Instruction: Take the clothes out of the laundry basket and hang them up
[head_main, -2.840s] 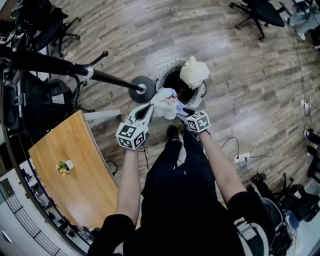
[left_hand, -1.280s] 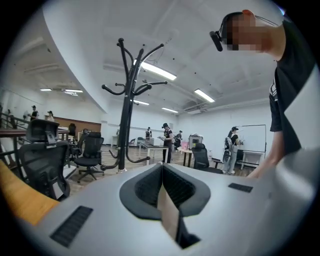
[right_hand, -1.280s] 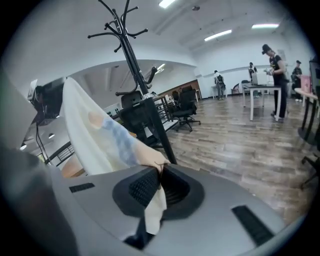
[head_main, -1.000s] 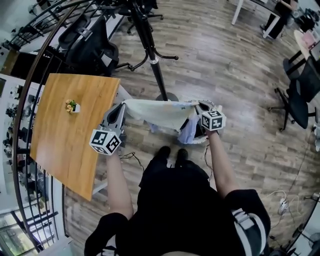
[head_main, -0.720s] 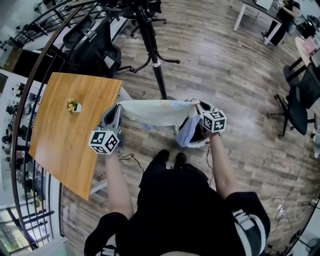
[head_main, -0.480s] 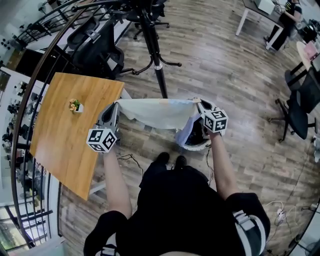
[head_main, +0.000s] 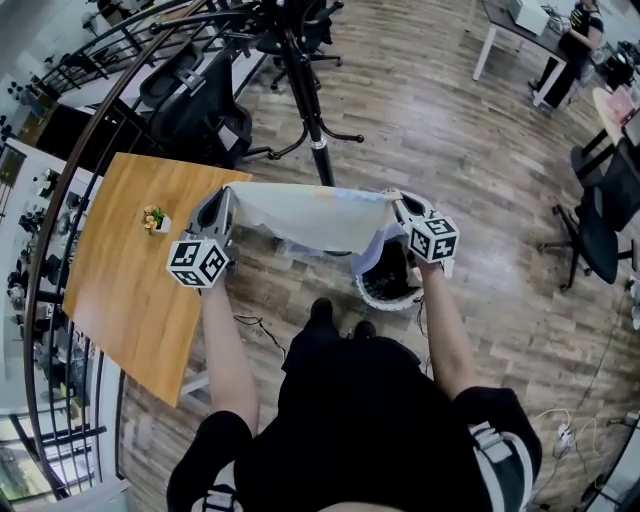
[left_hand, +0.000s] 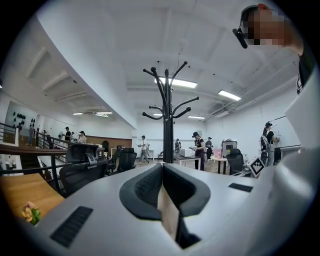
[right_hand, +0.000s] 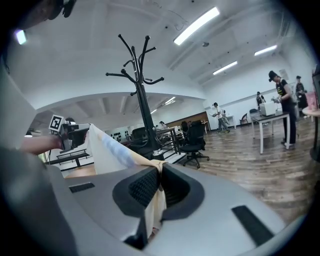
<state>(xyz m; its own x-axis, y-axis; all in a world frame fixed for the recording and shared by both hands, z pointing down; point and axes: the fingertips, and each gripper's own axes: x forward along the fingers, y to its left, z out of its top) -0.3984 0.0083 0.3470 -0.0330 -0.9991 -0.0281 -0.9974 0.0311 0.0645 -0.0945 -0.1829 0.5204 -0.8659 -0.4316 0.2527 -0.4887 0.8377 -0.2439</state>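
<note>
A pale cream garment (head_main: 315, 218) with faint colour patches is stretched flat between my two grippers in the head view. My left gripper (head_main: 226, 196) is shut on its left corner, and the cloth edge (left_hand: 169, 216) shows pinched between its jaws. My right gripper (head_main: 396, 204) is shut on the right corner, where the garment (right_hand: 107, 150) fans out to the left. The white laundry basket (head_main: 386, 291) stands on the floor below my right gripper, partly hidden by the hanging cloth. A black coat stand (head_main: 305, 85) rises just beyond the garment, straight ahead of both grippers (left_hand: 168, 117).
A wooden table (head_main: 125, 265) with a small flower pot (head_main: 155, 218) lies at the left, close to my left gripper. Black office chairs (head_main: 205, 105) stand behind the coat stand. A curved railing (head_main: 70, 160) runs along the left. People and desks (right_hand: 272, 112) are far off.
Both grippers have risen with the garment, which is now pulled tighter and higher. The cloth has lifted off the basket, and the coat stand looks nearer.
</note>
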